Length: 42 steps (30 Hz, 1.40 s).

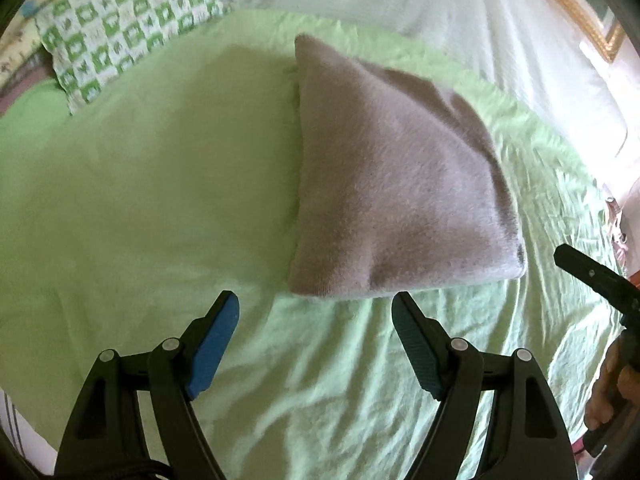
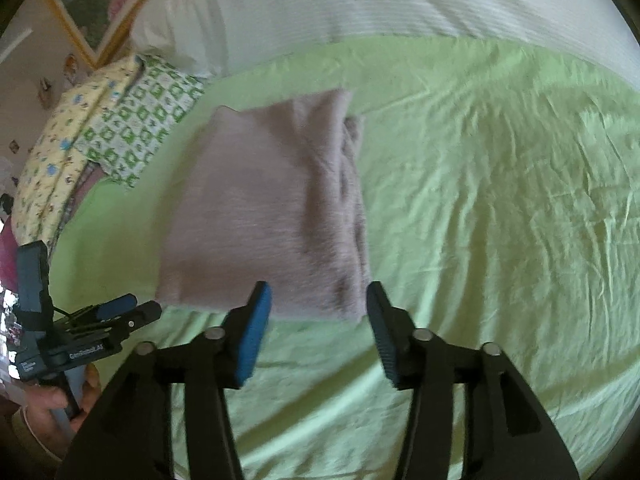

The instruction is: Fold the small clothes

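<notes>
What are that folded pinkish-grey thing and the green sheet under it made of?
The folded garment looks like a soft, fuzzy knit or fleece: its surface is matte with a fine nap, and its folded edges are thick and rounded. The green sheet looks like thin, smooth woven cloth, perhaps cotton: it lies flat and shows many fine, sharp creases. Neither fibre can be told for certain.

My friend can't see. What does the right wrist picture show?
A folded grey cloth lies on a green sheet. The right gripper is open and empty just in front of it, and patterned pillows sit behind.
</notes>
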### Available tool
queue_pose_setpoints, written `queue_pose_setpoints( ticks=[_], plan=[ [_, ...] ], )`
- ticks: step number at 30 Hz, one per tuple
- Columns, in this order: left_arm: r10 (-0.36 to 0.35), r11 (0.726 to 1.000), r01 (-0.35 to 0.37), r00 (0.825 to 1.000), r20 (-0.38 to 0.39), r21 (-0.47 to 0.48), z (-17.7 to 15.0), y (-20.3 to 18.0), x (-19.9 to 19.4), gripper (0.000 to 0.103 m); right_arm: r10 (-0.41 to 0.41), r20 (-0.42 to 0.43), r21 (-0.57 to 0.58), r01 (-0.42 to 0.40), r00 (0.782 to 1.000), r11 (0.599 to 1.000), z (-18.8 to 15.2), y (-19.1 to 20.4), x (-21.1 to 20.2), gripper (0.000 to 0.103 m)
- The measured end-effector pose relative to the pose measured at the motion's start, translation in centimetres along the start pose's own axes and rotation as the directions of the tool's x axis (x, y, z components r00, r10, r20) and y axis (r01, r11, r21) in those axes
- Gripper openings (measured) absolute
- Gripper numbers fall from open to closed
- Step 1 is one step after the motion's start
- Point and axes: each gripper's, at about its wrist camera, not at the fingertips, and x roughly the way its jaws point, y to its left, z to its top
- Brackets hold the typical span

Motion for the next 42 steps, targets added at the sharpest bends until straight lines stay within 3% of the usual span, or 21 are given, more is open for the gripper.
queue_pose_setpoints(
  ticks=[8, 16, 22, 24, 30, 35, 42],
  plan=[
    [0.032, 0.999, -0.034, 0.997, 0.073, 0.024, -1.3, 0.9, -2.2, 0.081, 0.014, 0.043, -0.04, -0.013, 0.999, 0.999, -2.2, 2.3, -1.0, 0.065],
    [0.08, 0.996, -0.082, 0.994, 0.081, 0.032, -2.9, 1.2, -2.6, 0.082, 0.035, 0.003, -0.078, -0.035, 0.999, 0.996, -3.5, 3.7, -0.2, 0.069],
    [0.126, 0.991, -0.132, 0.98, 0.156, 0.027, -2.9, 0.1, -4.1, 0.082, 0.041, 0.025, -0.137, -0.038, 0.999, 0.99, -3.4, 5.1, -0.7, 0.072],
    [0.14, 0.988, -0.149, 0.972, 0.19, 0.035, -2.7, -0.5, -4.7, 0.082, 0.051, 0.05, -0.165, -0.042, 0.997, 0.985, -3.4, 5.6, -1.2, 0.078],
    [0.13, 0.987, -0.147, 0.964, 0.232, 0.059, -1.9, -1.8, -5.5, 0.083, 0.03, 0.129, -0.218, -0.001, 0.991, 0.976, -3.3, 6.1, -2.4, 0.091],
    [0.13, 0.985, -0.154, 0.96, 0.247, 0.08, -1.8, -2.6, -5.0, 0.084, 0.028, 0.116, -0.185, -0.006, 0.993, 0.983, -3.0, 5.4, -1.7, 0.093],
    [0.166, 0.977, -0.193, 0.953, 0.254, 0.086, -2.2, -2.4, -3.1, 0.085, -0.023, 0.163, -0.182, 0.053, 0.986, 0.982, -3.7, 4.5, -0.5, 0.093]
  ],
)
